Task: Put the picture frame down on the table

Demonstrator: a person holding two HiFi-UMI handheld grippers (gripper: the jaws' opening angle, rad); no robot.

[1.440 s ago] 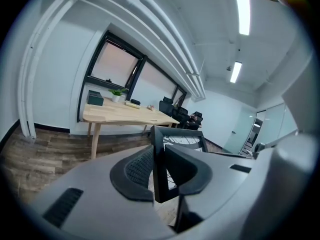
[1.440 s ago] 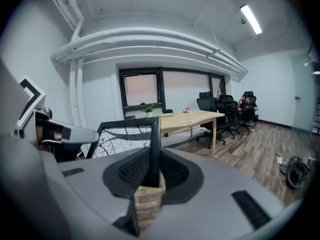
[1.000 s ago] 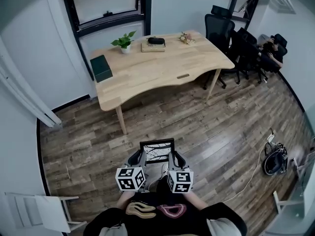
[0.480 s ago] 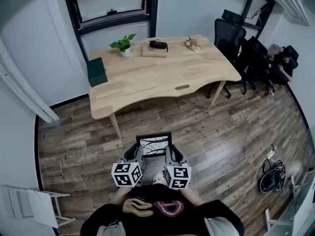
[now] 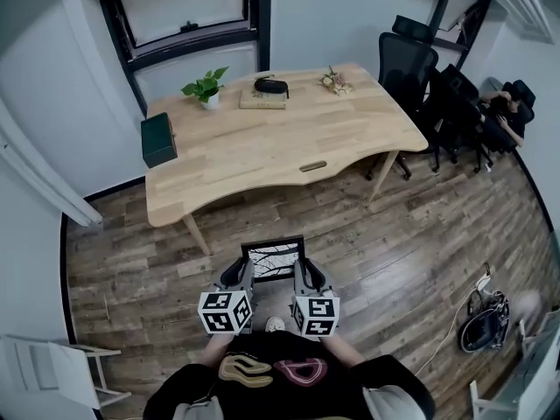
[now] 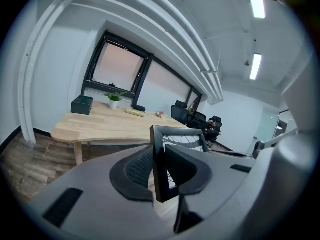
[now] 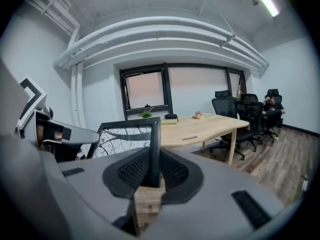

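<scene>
Holding the picture frame [image 5: 274, 259] over the wooden floor [image 5: 394, 234], short of the table [image 5: 262, 151].
The left gripper [image 5: 238, 276] has its jaws closed tight on the frame's left edge, and the right gripper [image 5: 307, 275] pinches the right edge the same way, so the frame stands upright between them, well apart from the table. On the tabletop sit a dark green box [image 5: 158, 139], a potted plant [image 5: 203, 86], a black case [image 5: 271, 85] and a small posy [image 5: 332, 80]; black office chairs [image 5: 411, 55] stand at the right.
</scene>
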